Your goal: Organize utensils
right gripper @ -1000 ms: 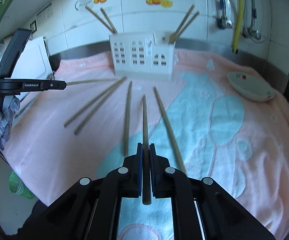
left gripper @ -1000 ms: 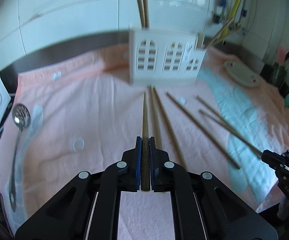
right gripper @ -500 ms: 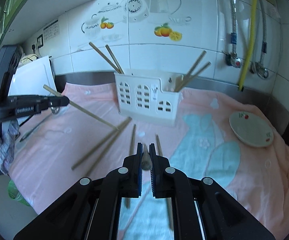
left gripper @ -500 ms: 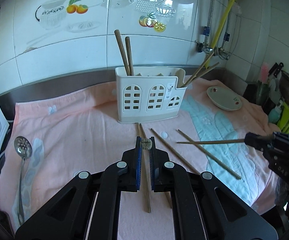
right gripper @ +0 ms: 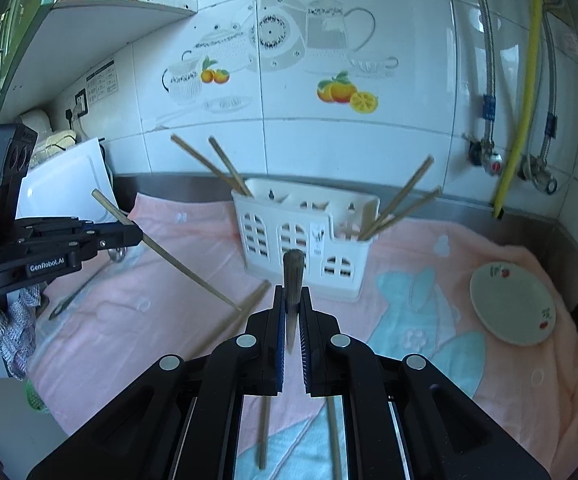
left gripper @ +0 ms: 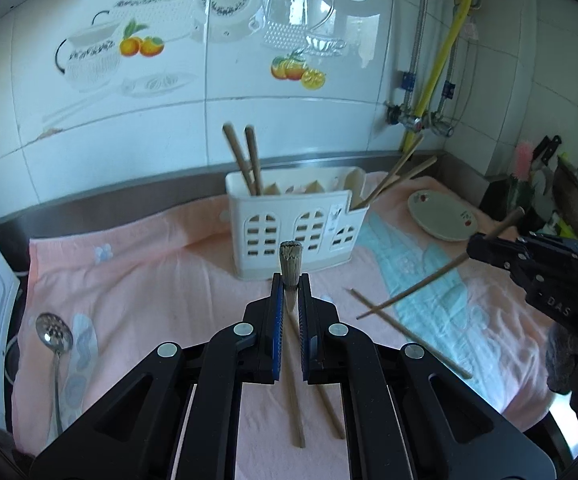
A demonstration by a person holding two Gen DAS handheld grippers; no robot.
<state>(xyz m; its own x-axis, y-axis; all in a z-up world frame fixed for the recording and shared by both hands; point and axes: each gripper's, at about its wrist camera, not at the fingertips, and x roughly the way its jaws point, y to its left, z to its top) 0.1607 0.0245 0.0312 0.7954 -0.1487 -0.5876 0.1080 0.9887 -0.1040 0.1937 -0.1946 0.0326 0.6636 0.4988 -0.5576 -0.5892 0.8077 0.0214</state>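
I have both tools clenched, each on one chopstick: the left tool (left gripper: 290, 296) grips its chopstick (left gripper: 290, 258) with the butt end poking up toward the camera, and the right tool (right gripper: 292, 304) holds its own chopstick (right gripper: 294, 276) the same way. A second ago both sticks lay flat along the towel (left gripper: 149, 280) in the grip; now both are lifted clear and tipped up on end, so I judge the pick-up done and the carry to the holder (left gripper: 297, 224) under way. Near me at 6 o'clock, loose chopsticks (left gripper: 409, 332) remain on the towel, so more trips are left. At 12 o'clock the holder stands on the desk, with two chopsticks (left gripper: 245, 160) in its left compartment and two more (left gripper: 397, 178) leaning out at its right end. Those leaning pairs could foul a drop; the middle compartments look free. At 9 o'clock lies a slotted spoon (left gripper: 53, 332), at 2 o'clock a small plate (left gripper: 441, 220), both well apart from my path.
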